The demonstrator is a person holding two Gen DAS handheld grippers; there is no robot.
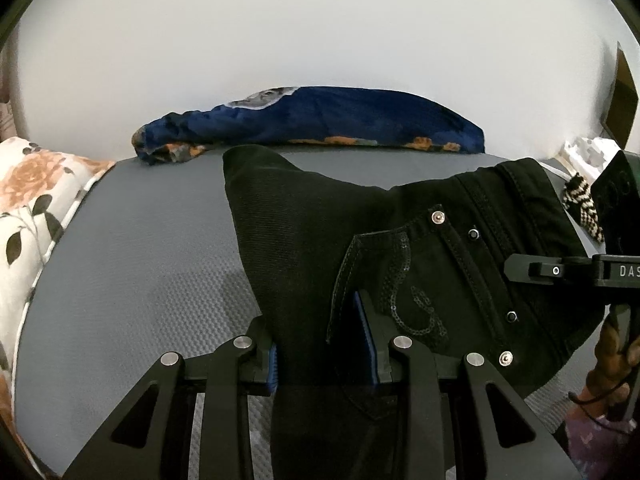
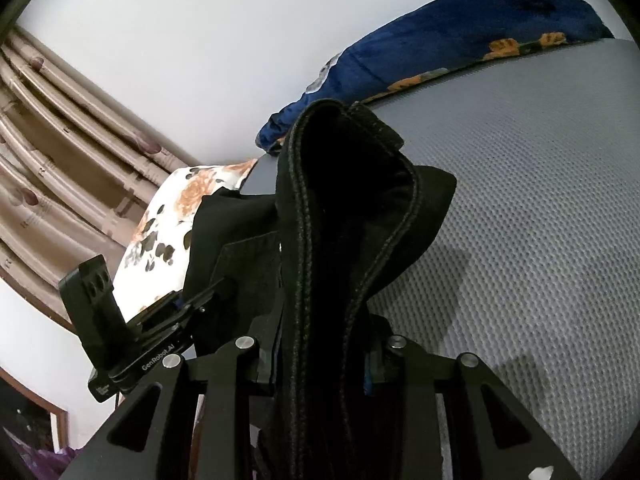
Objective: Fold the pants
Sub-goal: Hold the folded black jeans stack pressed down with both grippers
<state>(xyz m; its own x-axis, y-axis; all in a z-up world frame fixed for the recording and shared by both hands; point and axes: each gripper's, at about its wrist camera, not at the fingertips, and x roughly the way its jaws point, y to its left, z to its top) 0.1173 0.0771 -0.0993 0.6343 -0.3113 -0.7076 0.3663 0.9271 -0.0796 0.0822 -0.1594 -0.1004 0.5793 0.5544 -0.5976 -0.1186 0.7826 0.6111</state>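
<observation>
Black denim is bunched right up between the blue pads of the left gripper (image 1: 323, 340), so that one's clamped on the black jeans (image 1: 400, 248), pinching the cloth just beside the back pocket with the sequin swirl (image 1: 408, 296). Jaws are only narrowly apart, basically the thickness of the fabric. Same story on the other side: the right gripper (image 2: 320, 364) is closed down on a thick stitched edge of the jeans, looks like waistband or a seam fold, which sticks up ahead of its fingers.

Both ends are lifted, so the jeans hang between the two tools above the grey textured mattress (image 1: 140, 240) rather than lying flat on it. From the left wrist view you can see the right tool off to its right, gripping near the rivets.

My read: this is the carry part of a fold, with the held edge being brought over before it gets laid down. Next move probably needs both hands to travel together, keep the cloth taut so it doesn't sag, then lower evenly.

Beyond the grippers there's a blue floral blanket (image 1: 320, 120) by the wall, and a floral pillow (image 1: 28, 200) off to the left.
</observation>
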